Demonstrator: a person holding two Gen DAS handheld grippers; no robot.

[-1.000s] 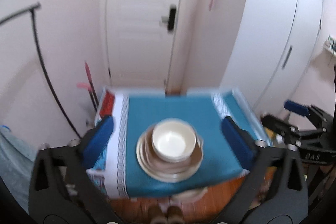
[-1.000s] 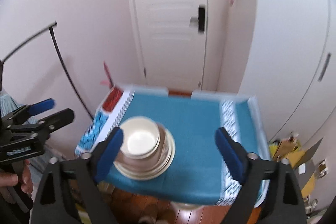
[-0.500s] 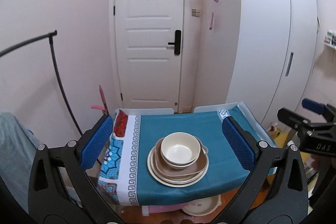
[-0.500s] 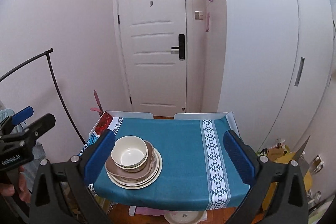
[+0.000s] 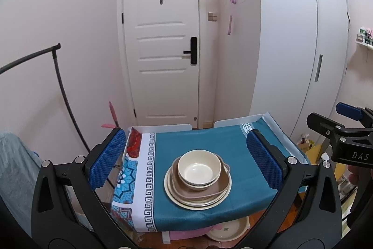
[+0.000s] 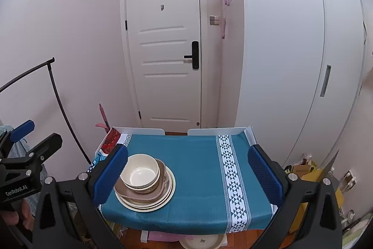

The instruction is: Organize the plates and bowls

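A cream bowl [image 5: 199, 169] sits on top of a stack of brown and cream plates [image 5: 198, 195] near the front edge of a small table with a teal cloth [image 5: 202, 141]. The stack also shows in the right wrist view [image 6: 145, 193], with the bowl [image 6: 141, 173] on top. My left gripper [image 5: 186, 162] is open and empty, above and in front of the stack. My right gripper [image 6: 186, 172] is open and empty, to the right of the stack. Each gripper shows at the edge of the other's view.
A white door [image 5: 163, 50] stands behind the table, a white wardrobe [image 5: 291, 39] to the right. A black curved rack [image 5: 60, 85] stands at the left. A cream basin [image 5: 228, 230] and pink item lie under the table. Clutter lies on the floor at the right [image 6: 310, 169].
Both grippers have pulled back and tilted up from the table. The views have steadied and the stack now looks smaller and lower in both. The stack has not moved.
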